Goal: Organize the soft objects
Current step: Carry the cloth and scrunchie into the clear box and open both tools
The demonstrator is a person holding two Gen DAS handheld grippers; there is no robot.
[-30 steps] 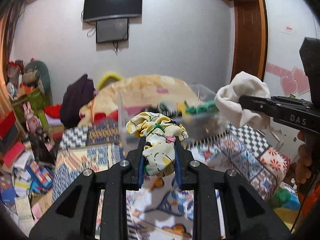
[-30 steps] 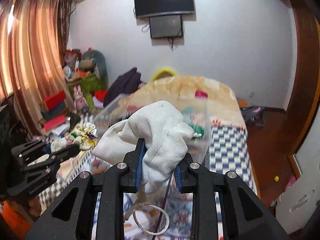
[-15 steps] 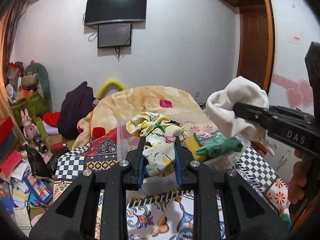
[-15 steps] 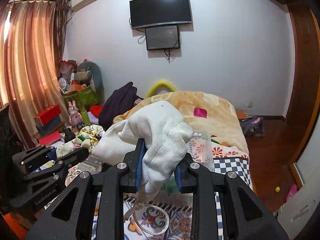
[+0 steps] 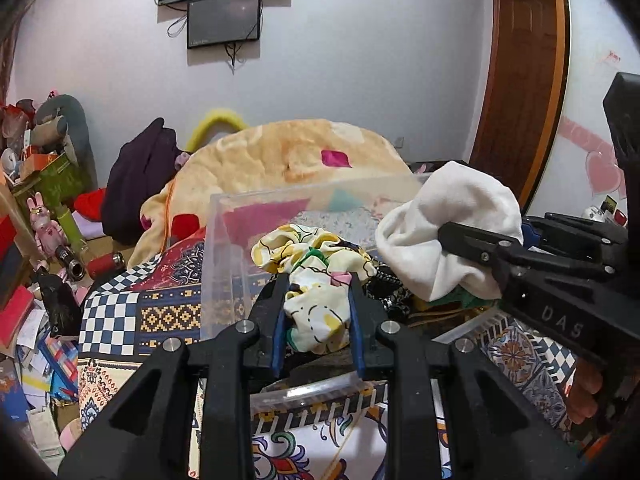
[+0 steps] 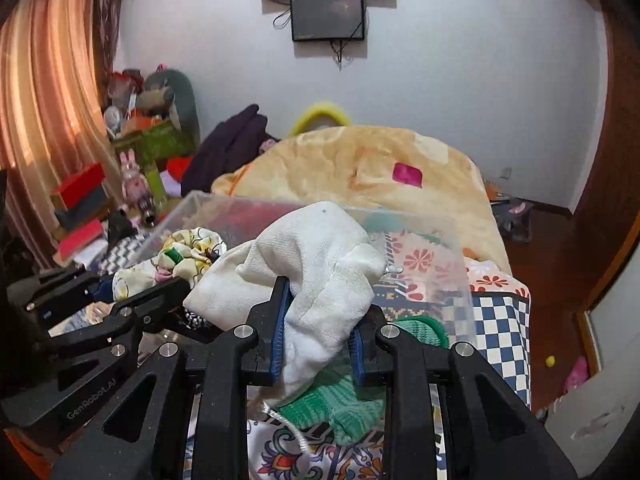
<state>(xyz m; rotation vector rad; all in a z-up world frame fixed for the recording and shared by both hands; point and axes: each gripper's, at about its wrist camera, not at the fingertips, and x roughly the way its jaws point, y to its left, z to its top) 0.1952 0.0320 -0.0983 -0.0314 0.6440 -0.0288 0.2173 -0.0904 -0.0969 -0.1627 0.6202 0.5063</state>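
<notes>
Two grippers worked. The left gripper [image 5: 318, 312] clenched one crumpled yellow-patterned fabric scrunchie [image 5: 316, 276]; the right gripper [image 6: 318, 320] clenched one plush white cloth [image 6: 316, 276]. Both hung over a single clear plastic box [image 5: 224, 248] on the patterned bedspread [image 5: 120, 320], a knitted green piece [image 6: 344, 404] inside. A second earlier, the box lay farther ahead.

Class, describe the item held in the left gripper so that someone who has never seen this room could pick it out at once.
Start at the bed with the patterned quilt, where a clear plastic bin stands. Over the bin's near side, the left gripper clamps a bunched fabric scrunchie between its fingers. Unlike the plain white cloth held by the right gripper beside it, it is cream with yellow, green and pink cartoon prints.
</notes>
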